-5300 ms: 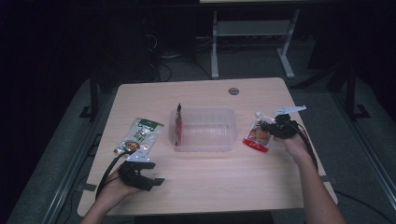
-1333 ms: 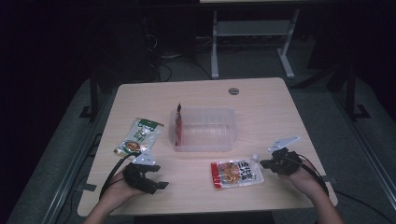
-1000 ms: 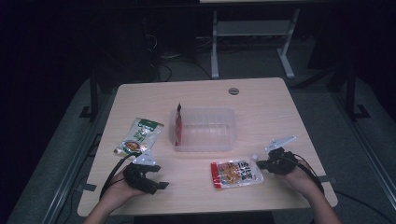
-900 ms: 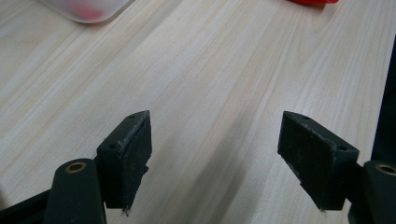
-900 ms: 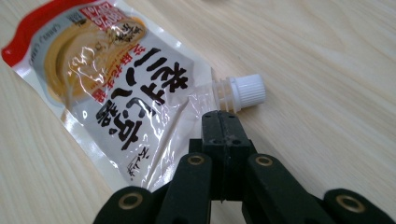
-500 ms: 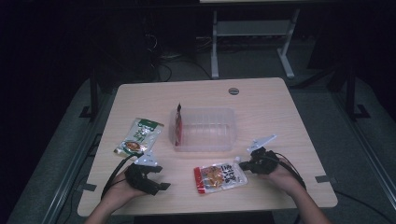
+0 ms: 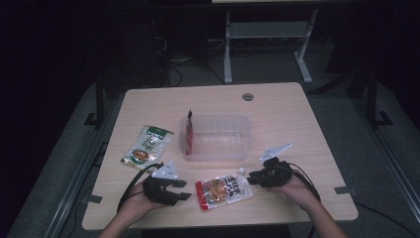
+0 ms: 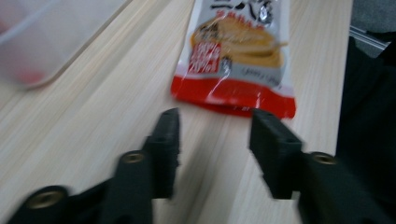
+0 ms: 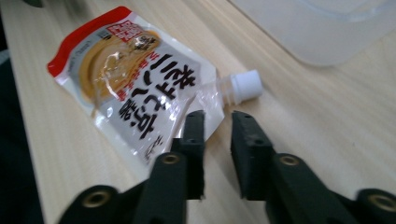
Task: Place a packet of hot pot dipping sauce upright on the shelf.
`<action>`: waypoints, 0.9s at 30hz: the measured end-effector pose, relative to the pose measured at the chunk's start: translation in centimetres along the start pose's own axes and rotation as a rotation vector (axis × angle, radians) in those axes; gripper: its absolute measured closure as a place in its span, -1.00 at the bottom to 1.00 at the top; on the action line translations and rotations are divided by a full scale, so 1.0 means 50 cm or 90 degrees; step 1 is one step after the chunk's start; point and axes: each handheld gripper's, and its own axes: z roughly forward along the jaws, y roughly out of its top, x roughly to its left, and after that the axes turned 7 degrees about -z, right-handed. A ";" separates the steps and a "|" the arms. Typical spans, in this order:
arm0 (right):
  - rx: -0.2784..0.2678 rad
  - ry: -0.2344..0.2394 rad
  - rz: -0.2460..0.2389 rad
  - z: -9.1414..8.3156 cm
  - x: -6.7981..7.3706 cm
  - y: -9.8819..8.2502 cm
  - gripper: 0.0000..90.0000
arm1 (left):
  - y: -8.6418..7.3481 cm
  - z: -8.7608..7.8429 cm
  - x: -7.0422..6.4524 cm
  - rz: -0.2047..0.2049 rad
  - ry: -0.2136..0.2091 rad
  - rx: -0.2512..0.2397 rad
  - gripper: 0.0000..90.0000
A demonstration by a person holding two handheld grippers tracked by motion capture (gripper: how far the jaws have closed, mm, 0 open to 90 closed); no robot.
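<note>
A spouted pouch with a red bottom edge and a white cap lies flat near the table's front middle. In the left gripper view its red edge lies just ahead of my left gripper, whose jaws have just been closing and stand open with bare table between them. My left gripper sits just left of the pouch. My right gripper is at the cap end; its jaws have just been opening. In the right gripper view the pouch lies in front of my right gripper, which is open by a narrow gap.
A clear plastic tub stands at mid table with a red packet upright at its left end. A green pouch lies at the left. The table's front edge runs close below both hands.
The right gripper carried the pouch leftward to the front middle, then parted its jaws off it. The left gripper edged right toward the pouch and its jaws narrowed.
</note>
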 end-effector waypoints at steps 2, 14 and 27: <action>0.000 0.003 0.005 -0.007 0.001 -0.008 0.45 | 0.017 0.005 -0.009 0.015 -0.002 -0.001 0.50; 0.006 0.035 0.037 -0.010 0.007 -0.026 0.13 | 0.052 0.073 -0.023 0.046 -0.012 0.052 0.99; 0.022 0.059 0.034 0.023 0.008 -0.016 0.07 | 0.041 0.094 -0.013 0.040 -0.023 0.081 0.99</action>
